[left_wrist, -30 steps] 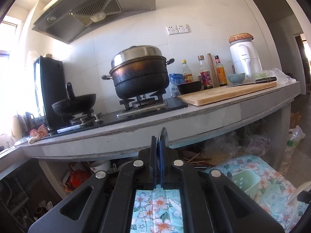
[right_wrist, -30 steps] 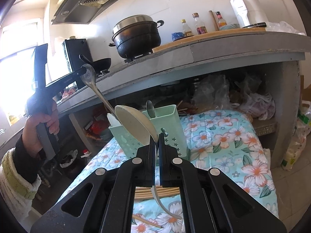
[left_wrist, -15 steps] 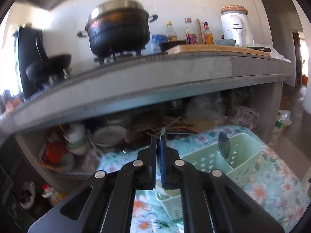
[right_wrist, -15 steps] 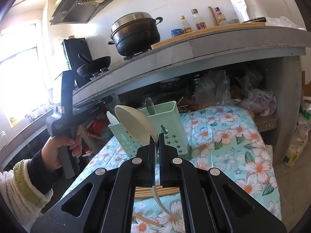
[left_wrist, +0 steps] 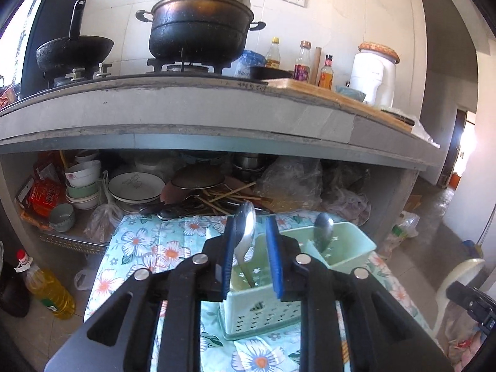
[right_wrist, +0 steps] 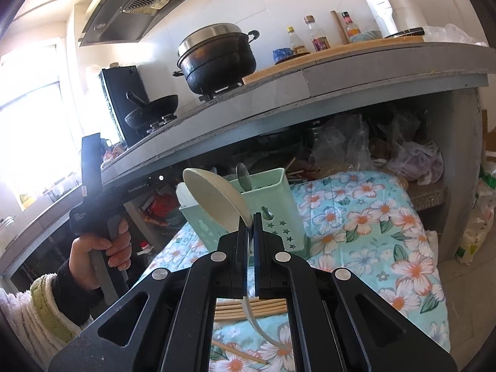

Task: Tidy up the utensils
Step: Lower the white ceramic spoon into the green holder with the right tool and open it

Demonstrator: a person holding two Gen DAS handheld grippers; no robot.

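My left hand-held gripper had just been opening, its metal spoon dropped free into the green caddy beside another. My right hand-held gripper clamped a cream ladle; chopsticks remained loose.

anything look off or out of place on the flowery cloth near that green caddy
Yes: wooden chopsticks lie loose on the floral cloth, outside the green utensil caddy, with another single chopstick askew nearer the camera.

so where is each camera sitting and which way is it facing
Left wrist: on the left gripper, looking over its own fingers at a metal spoon in the green caddy.
Right wrist: on the right gripper, shut on a pale ladle; the left hand shows.
Shared: caddy, black pot, floral cloth.
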